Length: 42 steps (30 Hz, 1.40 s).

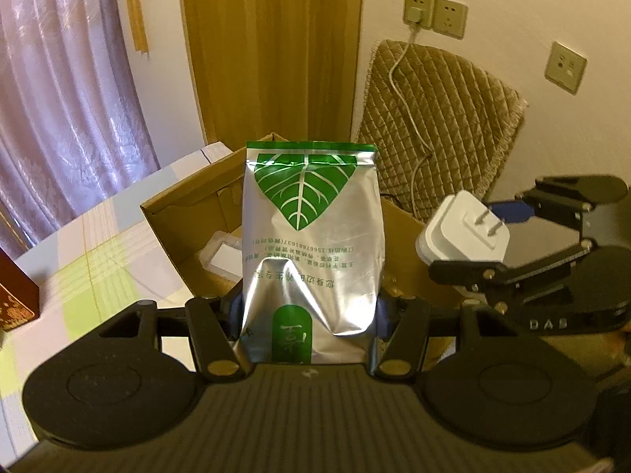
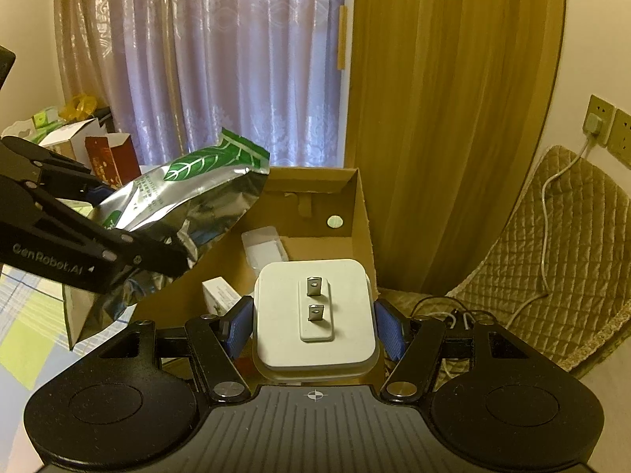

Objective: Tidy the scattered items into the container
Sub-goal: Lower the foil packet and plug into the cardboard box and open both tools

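Mid-task: both items are lifted, neither is dropped yet. Left gripper (image 1: 309, 315) is clamped on the foil pouch (image 1: 311, 236), held above the near-left edge of the cardboard box (image 1: 173, 213). Right gripper (image 2: 314, 329) pinches the white plug adapter (image 2: 315, 311) over the box's right side. Already inside: a clear plastic tray (image 2: 263, 250), a small white carton (image 2: 221, 295), and probably a coin-like disc (image 2: 335, 221), too small to confirm.

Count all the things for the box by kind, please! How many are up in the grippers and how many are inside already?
Silver leaf bags, in the left gripper: 1
White plug chargers, in the right gripper: 1
Clear white-filled packs inside the cardboard box: 1
Small white boxes inside: 1
Total: 4
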{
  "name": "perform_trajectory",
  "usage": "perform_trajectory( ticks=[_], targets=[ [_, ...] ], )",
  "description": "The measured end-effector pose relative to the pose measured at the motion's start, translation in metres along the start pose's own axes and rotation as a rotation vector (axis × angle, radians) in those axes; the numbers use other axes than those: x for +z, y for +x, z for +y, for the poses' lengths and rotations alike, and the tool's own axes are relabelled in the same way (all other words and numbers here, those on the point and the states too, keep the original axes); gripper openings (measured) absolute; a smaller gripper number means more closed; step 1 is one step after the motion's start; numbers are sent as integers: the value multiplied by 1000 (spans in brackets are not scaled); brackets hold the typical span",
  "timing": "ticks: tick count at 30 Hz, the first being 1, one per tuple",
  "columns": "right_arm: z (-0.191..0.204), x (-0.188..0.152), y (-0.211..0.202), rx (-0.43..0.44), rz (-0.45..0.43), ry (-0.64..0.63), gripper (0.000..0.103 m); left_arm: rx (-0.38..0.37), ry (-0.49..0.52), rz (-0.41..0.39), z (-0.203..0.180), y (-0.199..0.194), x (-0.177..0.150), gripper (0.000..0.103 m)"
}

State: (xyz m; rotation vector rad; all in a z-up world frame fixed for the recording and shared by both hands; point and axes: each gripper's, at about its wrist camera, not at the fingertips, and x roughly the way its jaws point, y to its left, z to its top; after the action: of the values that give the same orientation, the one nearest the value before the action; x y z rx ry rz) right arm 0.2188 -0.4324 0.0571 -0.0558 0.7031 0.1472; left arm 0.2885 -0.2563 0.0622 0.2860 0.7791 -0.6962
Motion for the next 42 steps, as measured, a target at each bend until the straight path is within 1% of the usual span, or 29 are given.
perform_trajectory(
  ticks=[7,15,20,36,42],
  targets=[
    [-6,2,21,6,9,17,67,-6,-60,4,12,23,9,55],
    [-12,3,36,7,11,33,67,-8,-98,-3,18,49,20,55],
    [-16,1,42,8,15,41,67,-4,-121,2,22,60,21,55],
    [-13,4,49,7,22,31,67,1,-132,16,27,74,20,55],
    [-11,5,55,9,23,27,67,1,-152,18,34,76,20,55]
  ],
)
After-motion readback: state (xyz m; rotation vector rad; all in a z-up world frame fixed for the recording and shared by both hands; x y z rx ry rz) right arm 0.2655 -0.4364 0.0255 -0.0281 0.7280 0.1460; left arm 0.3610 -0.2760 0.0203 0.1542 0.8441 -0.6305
